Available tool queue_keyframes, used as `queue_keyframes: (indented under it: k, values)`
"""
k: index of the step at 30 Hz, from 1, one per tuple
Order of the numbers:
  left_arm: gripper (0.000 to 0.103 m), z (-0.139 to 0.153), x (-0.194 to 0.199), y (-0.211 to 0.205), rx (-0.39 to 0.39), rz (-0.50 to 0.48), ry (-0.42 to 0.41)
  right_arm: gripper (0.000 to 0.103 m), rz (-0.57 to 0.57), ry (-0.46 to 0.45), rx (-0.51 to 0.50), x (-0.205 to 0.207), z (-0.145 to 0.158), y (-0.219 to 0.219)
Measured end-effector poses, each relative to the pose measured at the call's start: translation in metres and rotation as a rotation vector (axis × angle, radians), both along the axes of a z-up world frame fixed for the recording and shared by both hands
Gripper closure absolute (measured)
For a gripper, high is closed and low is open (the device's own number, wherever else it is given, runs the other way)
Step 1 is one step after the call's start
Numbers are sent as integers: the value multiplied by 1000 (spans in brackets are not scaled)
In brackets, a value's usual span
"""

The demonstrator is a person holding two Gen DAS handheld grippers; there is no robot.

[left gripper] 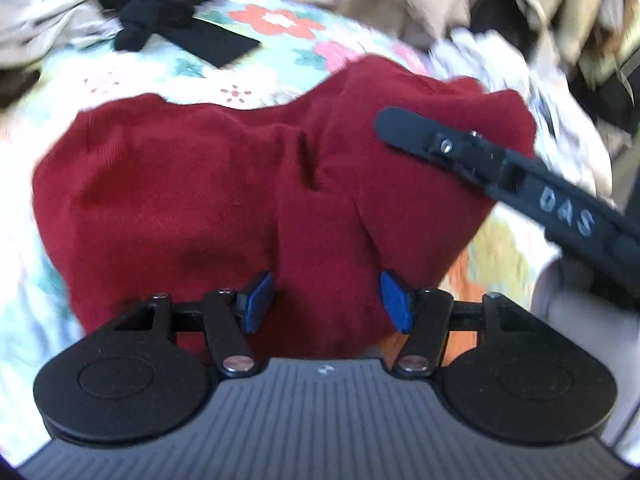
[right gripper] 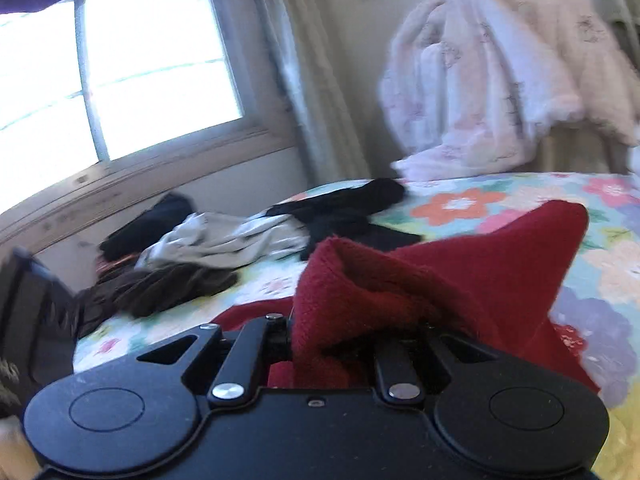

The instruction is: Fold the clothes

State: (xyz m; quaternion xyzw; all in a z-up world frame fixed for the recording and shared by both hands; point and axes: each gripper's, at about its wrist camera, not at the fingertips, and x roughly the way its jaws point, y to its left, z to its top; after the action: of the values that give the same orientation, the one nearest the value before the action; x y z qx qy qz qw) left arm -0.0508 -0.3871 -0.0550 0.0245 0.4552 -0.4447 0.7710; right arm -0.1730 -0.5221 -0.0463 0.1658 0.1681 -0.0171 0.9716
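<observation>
Currently the red garment [left gripper: 208, 200] lies bunched on the floral bedspread [left gripper: 280, 60], which serves as the reference surface for all positions below.

Left gripper [left gripper: 326, 300]: positioned over the near edge of the red garment. Its blue pads [left gripper: 256, 300] stand apart, with a ridge of red cloth running up between them. The pads do not appear to press on the cloth, though motion blur limits certainty.

Right gripper [right gripper: 352, 340]: jaws drawn nearly together on a fold of the red garment. The cloth rises out of the jaws and covers the fingertips, forming a peak above the bedspread. In the left wrist view, one black finger of this gripper reaches in from the right across the far right part of the garment.

Other items on the floral bedspread, beyond the red garment: a black garment [left gripper: 168, 12], a light grey garment [right gripper: 224, 240] and a dark brown garment [right gripper: 160, 284]. A pale pink blanket [right gripper: 500, 72] hangs behind the far edge of the bedspread, and a window [right gripper: 120, 72] sits in the wall to the left of it.
</observation>
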Motion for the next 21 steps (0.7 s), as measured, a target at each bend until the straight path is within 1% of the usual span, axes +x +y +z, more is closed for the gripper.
queue_keyframes:
  k: [2, 3, 4, 5, 6, 7, 8, 9, 10, 13, 14, 15, 16, 19, 20, 21]
  values:
    - [44, 9, 9, 6, 43, -51, -9, 89, -29, -3, 47, -2, 2, -10]
    - [44, 11, 15, 13, 45, -54, -1, 89, -42, -8, 66, -4, 3, -15]
    - [44, 11, 22, 25, 28, -32, 15, 89, -36, -9, 53, -3, 6, -15]
    - [44, 9, 29, 40, -3, 24, 34, 89, -26, -10, 35, -1, 9, -13]
    - [44, 7, 35, 55, -34, 80, 53, 89, -3, -1, -27, 5, 13, -5]
    - [44, 4, 41, 70, -60, 136, 73, 89, 43, 26, -146, 12, 16, 12]
    - [44, 1, 45, 81, -66, 189, 98, 89, 93, 57, -274, 19, 18, 29]
    - [44, 0, 48, 89, -63, 214, 114, 89, 148, 91, -386, 27, 17, 47]
    - [44, -1, 51, 96, -62, 237, 125, 89, 201, 127, -457, 35, 15, 60]
    - [44, 13, 53, 108, -90, 261, 71, 89, 338, 248, -609, 52, -2, 100]
    - [44, 16, 53, 108, -105, 251, 58, 89, 370, 291, -635, 56, -9, 111]
    - [44, 19, 52, 109, -121, 240, 49, 88, 383, 323, -617, 58, -15, 117]
    - [44, 18, 52, 107, -147, 220, 61, 88, 376, 328, -572, 58, -19, 119]
    - [44, 15, 50, 101, -206, 173, 102, 88, 296, 326, -348, 59, -28, 103]
    - [43, 15, 49, 98, -209, 158, 99, 88, 279, 318, -301, 57, -28, 100]
    - [43, 16, 48, 96, -207, 150, 87, 88, 266, 312, -278, 55, -27, 99]
